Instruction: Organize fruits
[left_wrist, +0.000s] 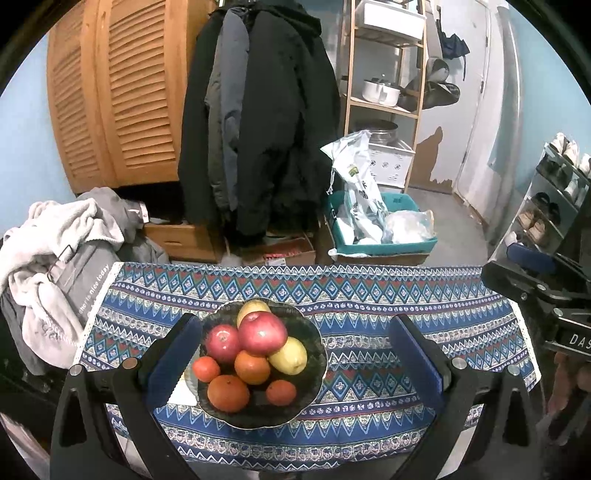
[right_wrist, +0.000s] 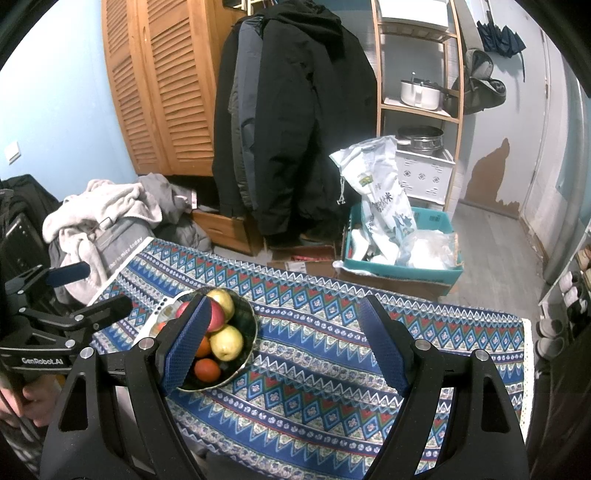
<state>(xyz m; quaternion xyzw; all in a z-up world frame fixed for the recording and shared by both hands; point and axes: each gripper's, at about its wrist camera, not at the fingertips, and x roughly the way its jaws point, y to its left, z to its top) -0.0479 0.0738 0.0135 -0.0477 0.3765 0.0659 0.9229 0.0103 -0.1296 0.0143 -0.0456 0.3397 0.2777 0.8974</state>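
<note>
A dark bowl (left_wrist: 314, 343) sits on the patterned blue tablecloth (left_wrist: 369, 295), piled with two red apples (left_wrist: 262, 332), yellow pears (left_wrist: 289, 356) and several oranges (left_wrist: 228, 393). My left gripper (left_wrist: 295, 332) is open, its fingers (left_wrist: 177, 350) straddling the bowl from above and in front. In the right wrist view the bowl (right_wrist: 249, 317) lies at the left, partly hidden by the left finger (right_wrist: 188, 343). My right gripper (right_wrist: 286, 317) is open and empty over bare cloth to the bowl's right. The left gripper (right_wrist: 90, 288) shows at the far left of that view.
A white plate (left_wrist: 183, 393) lies partly under the bowl's left side. A pile of clothes (left_wrist: 55, 251) sits at the table's left end. Behind the table are hanging coats (left_wrist: 258, 129), a teal box (left_wrist: 388, 236) with bags, a wooden shelf (left_wrist: 384, 74) and a shoe rack (left_wrist: 554, 199).
</note>
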